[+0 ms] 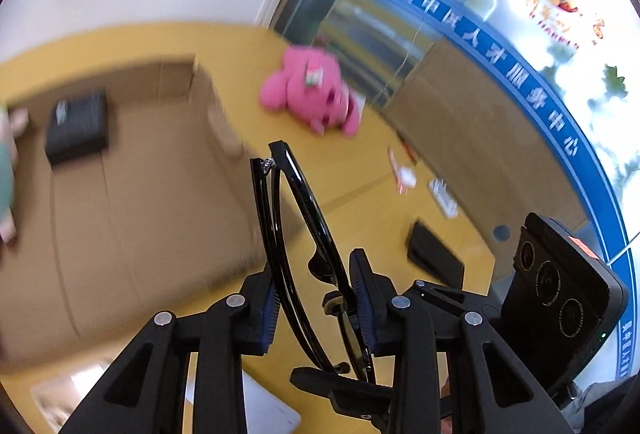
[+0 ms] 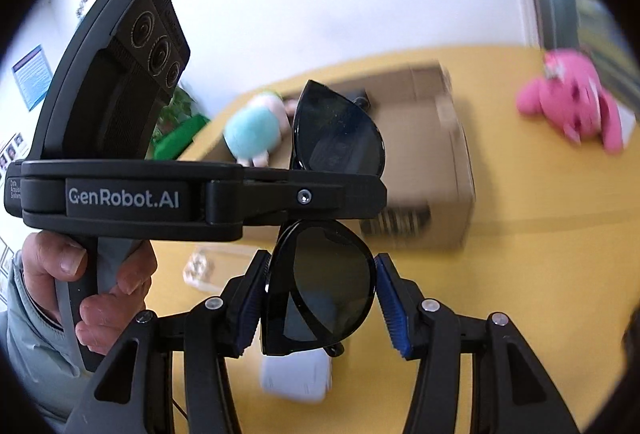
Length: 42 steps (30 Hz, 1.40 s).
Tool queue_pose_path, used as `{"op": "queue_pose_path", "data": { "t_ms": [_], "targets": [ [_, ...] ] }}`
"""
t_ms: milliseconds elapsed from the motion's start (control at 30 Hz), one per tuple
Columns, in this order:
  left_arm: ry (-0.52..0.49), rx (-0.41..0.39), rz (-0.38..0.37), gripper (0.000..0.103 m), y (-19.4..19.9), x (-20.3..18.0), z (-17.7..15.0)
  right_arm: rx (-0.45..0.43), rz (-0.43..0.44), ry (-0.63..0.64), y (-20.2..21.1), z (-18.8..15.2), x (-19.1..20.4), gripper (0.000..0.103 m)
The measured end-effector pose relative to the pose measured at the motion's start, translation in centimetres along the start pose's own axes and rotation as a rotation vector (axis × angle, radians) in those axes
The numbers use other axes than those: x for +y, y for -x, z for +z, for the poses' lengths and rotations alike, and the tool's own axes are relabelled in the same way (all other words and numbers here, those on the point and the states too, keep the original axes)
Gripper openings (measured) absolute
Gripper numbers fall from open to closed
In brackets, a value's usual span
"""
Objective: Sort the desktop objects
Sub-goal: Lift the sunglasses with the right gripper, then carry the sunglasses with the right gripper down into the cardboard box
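Observation:
A pair of black sunglasses [image 1: 298, 218] is held in the air over the yellow table [image 1: 360, 202]. My left gripper [image 1: 316, 308] is shut on the sunglasses, seen edge-on between its blue pads. In the right wrist view the sunglasses [image 2: 328, 286] sit between my right gripper's [image 2: 320, 298] pads; the left pad touches the frame, the right pad stands a little off it. The left gripper's body [image 2: 200, 198] crosses in front of the glasses there. An open cardboard box [image 1: 132, 202] lies below, to the left.
The box holds a black case [image 1: 78, 126] and a teal plush [image 2: 252, 130]. A pink plush [image 1: 316, 94] lies on the table at the far side. A black flat object [image 1: 434, 254], small packets [image 1: 402, 170] and a white item [image 2: 296, 374] lie on the table.

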<state>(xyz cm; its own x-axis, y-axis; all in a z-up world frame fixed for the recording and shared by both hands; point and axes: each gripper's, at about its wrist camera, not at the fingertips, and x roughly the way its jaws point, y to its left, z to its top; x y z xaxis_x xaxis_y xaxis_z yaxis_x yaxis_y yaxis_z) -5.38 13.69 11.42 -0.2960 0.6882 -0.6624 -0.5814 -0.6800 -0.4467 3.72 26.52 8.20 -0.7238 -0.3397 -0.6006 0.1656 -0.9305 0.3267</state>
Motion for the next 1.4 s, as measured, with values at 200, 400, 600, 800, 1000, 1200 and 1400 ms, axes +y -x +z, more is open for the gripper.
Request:
{"op": "queue_pose_path", "data": {
  "t_ms": [200, 400, 600, 800, 1000, 1200, 1400],
  "targets": [
    [-0.073, -0.121, 0.012, 0.033, 4.4, 0.3, 7.3, -0.106, 0.012, 0.083, 0.2, 8.1, 1.7, 0.051],
    [-0.099, -0.2, -0.02, 0.03, 5.7, 2.2, 14.1, -0.146, 0.044, 0.092, -1.4, 15.3, 1.3, 0.051],
    [-0.051, -0.221, -0.031, 0.028, 4.5, 5.6, 17.8, -0.138, 0.051, 0.096, -5.2, 20.1, 0.6, 0.05],
    [0.028, -0.171, -0.036, 0.027, 0.1, 10.3, 19.7, -0.076, 0.056, 0.059, -11.3, 22.2, -2.0, 0.048],
    [0.139, -0.061, -0.066, 0.02, -7.1, 15.9, 19.6, 0.028, 0.068, -0.014, -17.9, 21.3, -5.6, 0.036],
    [0.238, 0.036, -0.072, 0.02, -13.4, 19.9, 18.1, 0.169, 0.027, -0.084, -24.3, 19.1, -8.8, 0.034],
    [0.285, 0.1, -0.071, 0.02, -17.4, 21.9, 17.1, 0.243, -0.042, -0.127, -27.7, 17.9, -10.2, 0.031]
  ]
}}
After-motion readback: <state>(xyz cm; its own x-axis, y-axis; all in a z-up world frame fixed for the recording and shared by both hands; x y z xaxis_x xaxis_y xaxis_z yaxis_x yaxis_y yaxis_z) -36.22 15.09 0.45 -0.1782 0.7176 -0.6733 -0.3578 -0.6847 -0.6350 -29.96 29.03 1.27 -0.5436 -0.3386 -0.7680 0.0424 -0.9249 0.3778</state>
